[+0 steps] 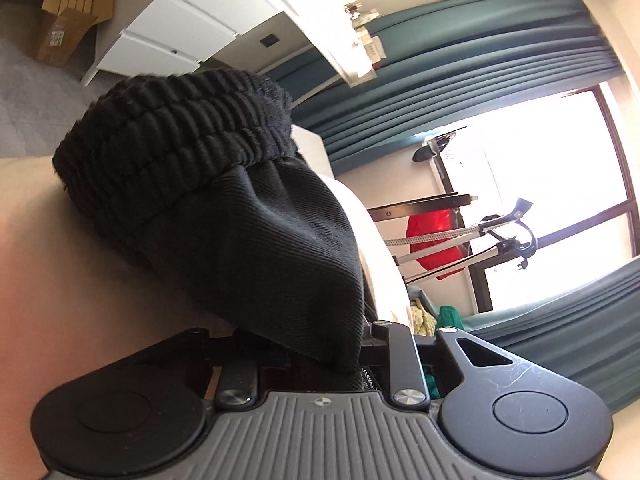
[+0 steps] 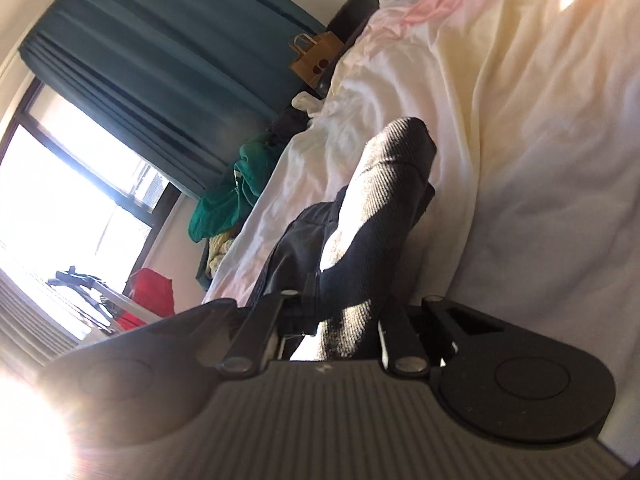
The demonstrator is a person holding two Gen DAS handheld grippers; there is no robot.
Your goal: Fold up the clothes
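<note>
Closest to the left gripper (image 1: 320, 364), a bunch of black garment (image 1: 256, 236) sits pinched between its jaws, the cloth swelling out from the grip into a thick ribbed elastic waistband (image 1: 176, 132) that fills the middle of that view. The right gripper (image 2: 340, 332) is likewise closed on dark twill fabric of the garment (image 2: 376, 216), a fold of it rising from the jaws and catching sunlight along one side.

Under the garment lies the bed, covered with a rumpled cream sheet (image 2: 500, 128); the garment hangs just above it and trails onto it. Beside the bed, on the window side, a green cloth (image 2: 228, 200) is heaped over something pale and knitted. Just past that stands a red bag (image 2: 150, 292). At the bed's far end a brown paper bag (image 2: 312, 60) leans by the teal curtains (image 2: 160, 52).

Further from the bed, in the left wrist view, a white chest of drawers (image 1: 180, 28) stands by an open cardboard box (image 1: 68, 12), and the bright window (image 1: 552, 184) glares between the curtains.
</note>
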